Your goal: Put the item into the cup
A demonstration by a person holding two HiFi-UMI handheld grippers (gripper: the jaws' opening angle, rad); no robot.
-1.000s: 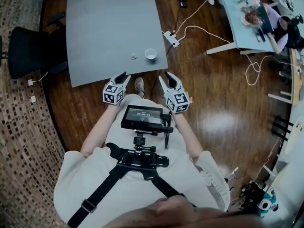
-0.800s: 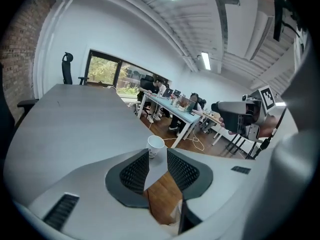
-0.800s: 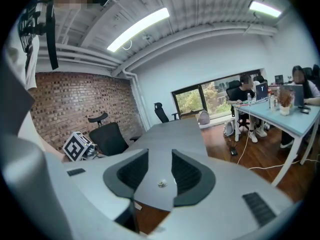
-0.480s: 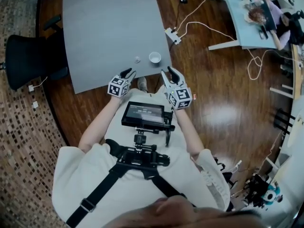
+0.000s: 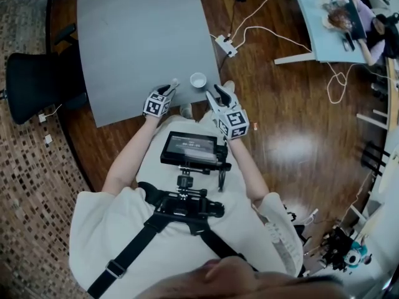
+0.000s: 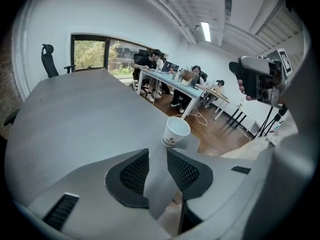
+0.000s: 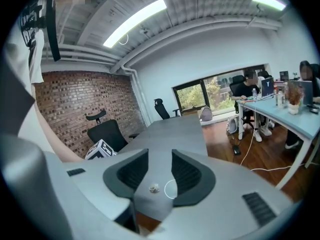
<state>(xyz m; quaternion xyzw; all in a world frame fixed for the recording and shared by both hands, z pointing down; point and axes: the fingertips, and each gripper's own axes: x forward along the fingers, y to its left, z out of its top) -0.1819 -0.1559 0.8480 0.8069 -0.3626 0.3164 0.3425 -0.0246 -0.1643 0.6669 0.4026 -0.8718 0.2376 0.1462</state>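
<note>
A white paper cup (image 5: 198, 80) stands near the front edge of the grey table (image 5: 137, 36). The item (image 5: 175, 81), a small pale lump, lies just left of it. My left gripper (image 5: 168, 89) is open, its tips close behind the item and over the table's edge. My right gripper (image 5: 218, 92) is open, just right of the cup and off the table's corner. In the left gripper view the cup (image 6: 176, 132) shows beyond the open left gripper (image 6: 157, 156); the item is hidden there. In the right gripper view the item (image 7: 154, 187) and the cup's rim (image 7: 169, 189) lie between the jaws of the right gripper (image 7: 159, 159).
A black office chair (image 5: 37, 80) stands left of the table. A power strip (image 5: 224, 45) and white cables lie on the wooden floor to the right. People sit at a pale desk (image 5: 324, 23) at the far right. A screen rig (image 5: 190, 151) hangs on my chest.
Both grippers have moved forward from in front of my body to the table's front edge, the left up to the item, the right beside the cup.
</note>
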